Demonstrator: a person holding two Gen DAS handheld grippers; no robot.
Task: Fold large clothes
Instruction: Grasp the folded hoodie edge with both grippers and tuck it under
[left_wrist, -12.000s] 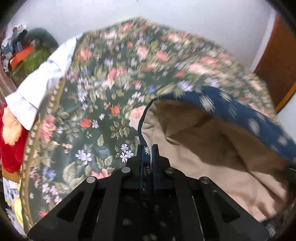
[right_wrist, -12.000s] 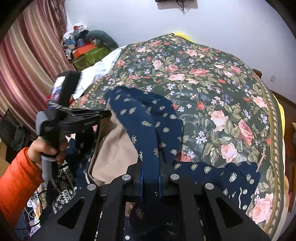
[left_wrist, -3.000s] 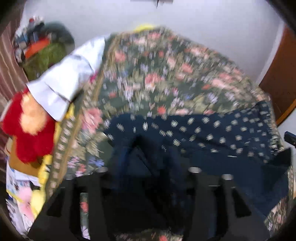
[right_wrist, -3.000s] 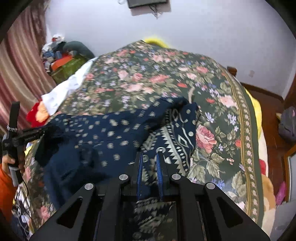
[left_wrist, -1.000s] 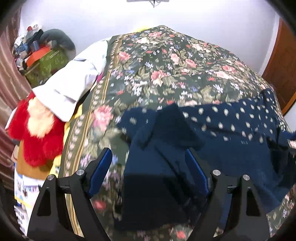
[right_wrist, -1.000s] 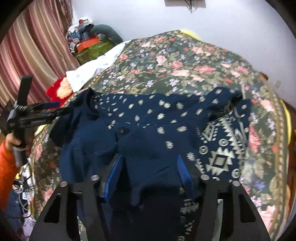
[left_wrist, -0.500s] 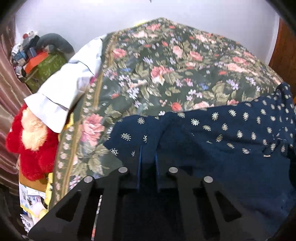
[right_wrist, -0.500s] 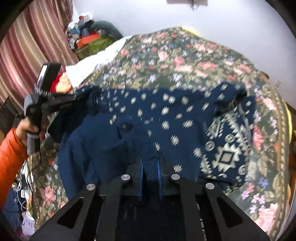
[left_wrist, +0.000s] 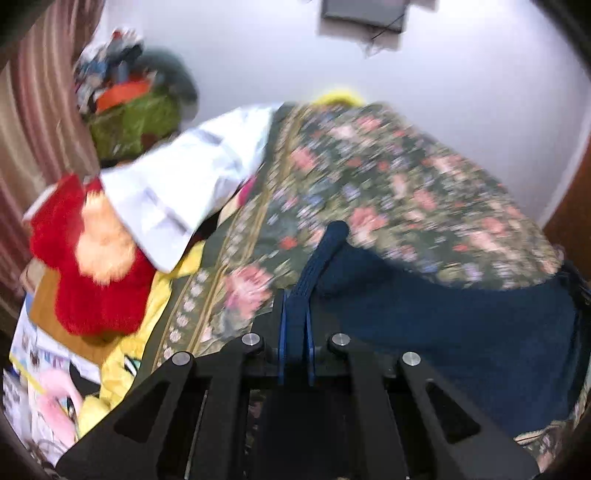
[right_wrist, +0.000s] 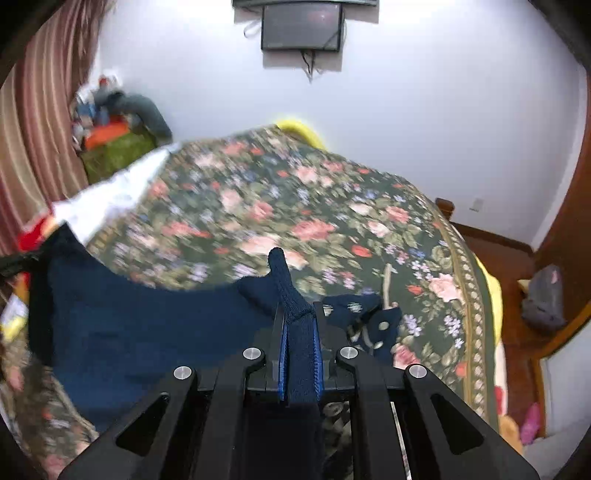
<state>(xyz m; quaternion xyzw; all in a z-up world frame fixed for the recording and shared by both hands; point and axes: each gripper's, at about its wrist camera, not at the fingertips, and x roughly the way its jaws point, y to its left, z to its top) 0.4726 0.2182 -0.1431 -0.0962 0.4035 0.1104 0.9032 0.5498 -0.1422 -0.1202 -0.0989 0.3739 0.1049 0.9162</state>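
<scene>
A large navy blue garment (left_wrist: 443, 325) hangs stretched between my two grippers above the floral bed. My left gripper (left_wrist: 295, 317) is shut on its ribbed edge at the left end. My right gripper (right_wrist: 299, 332) is shut on the ribbed edge at the other end, and the garment (right_wrist: 147, 325) spreads leftward from it in the right wrist view. A patterned part with white motifs (right_wrist: 365, 321) lies on the bed just right of my right gripper. The garment's lower part is hidden behind the gripper bodies.
The bed with a floral cover (right_wrist: 332, 221) fills the middle. A white cloth (left_wrist: 177, 184) and a red plush toy (left_wrist: 85, 258) lie at the bed's left side. A cluttered pile (right_wrist: 114, 125) stands by the curtain. A screen (right_wrist: 301, 26) hangs on the wall. A bag (right_wrist: 543, 295) sits on the floor at right.
Both grippers have risen with the garment, lifting its edge off the bed so it hangs between them. The view now tilts up toward the wall.
</scene>
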